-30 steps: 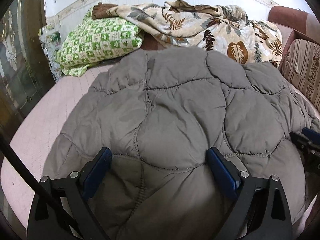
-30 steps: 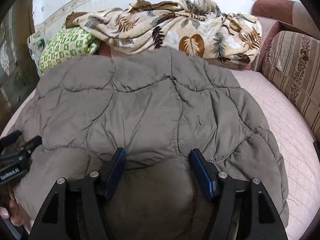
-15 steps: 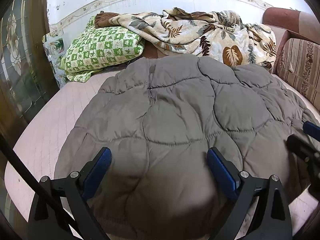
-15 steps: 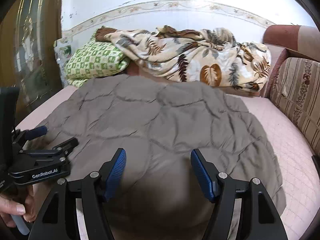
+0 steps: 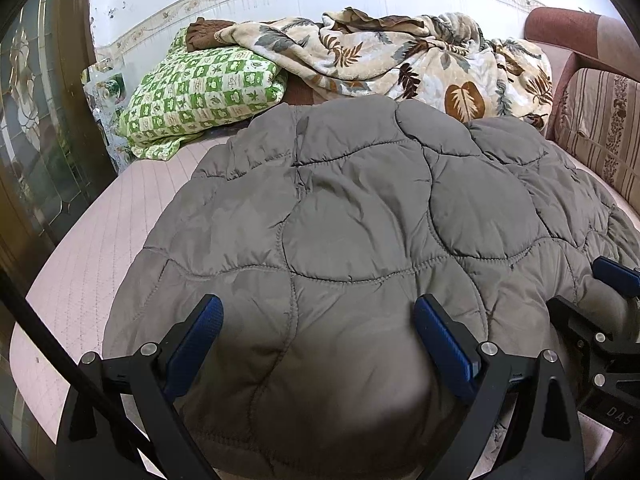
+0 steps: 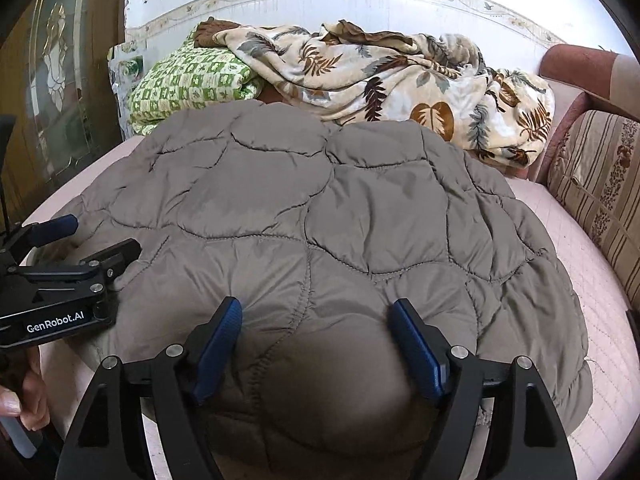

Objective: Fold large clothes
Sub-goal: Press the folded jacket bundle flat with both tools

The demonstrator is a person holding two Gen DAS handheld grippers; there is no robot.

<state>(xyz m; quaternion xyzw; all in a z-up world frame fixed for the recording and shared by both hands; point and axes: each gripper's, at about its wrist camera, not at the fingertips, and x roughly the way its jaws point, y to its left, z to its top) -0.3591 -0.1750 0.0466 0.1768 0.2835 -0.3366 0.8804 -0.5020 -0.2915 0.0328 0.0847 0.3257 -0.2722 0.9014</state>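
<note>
A large grey quilted jacket (image 5: 360, 216) lies spread over the pink bed; it also shows in the right wrist view (image 6: 320, 232). My left gripper (image 5: 318, 312) is open, its blue pads wide apart over the jacket's near edge. My right gripper (image 6: 316, 316) is open too, over the near edge further right. Neither holds fabric. The left gripper shows at the left of the right wrist view (image 6: 86, 236), the right gripper at the right edge of the left wrist view (image 5: 592, 284).
A pink quilted mattress (image 5: 92, 248) carries the jacket. A green checked pillow (image 5: 204, 92) and a leaf-print blanket (image 5: 400, 60) lie at the back by the wall. A striped cushion (image 6: 600, 176) stands on the right. A glass-panelled door (image 5: 36, 128) is on the left.
Both grippers pulled back and up from the jacket, then came closer to its near edge again. The jacket lies flatter. Both stayed open.
</note>
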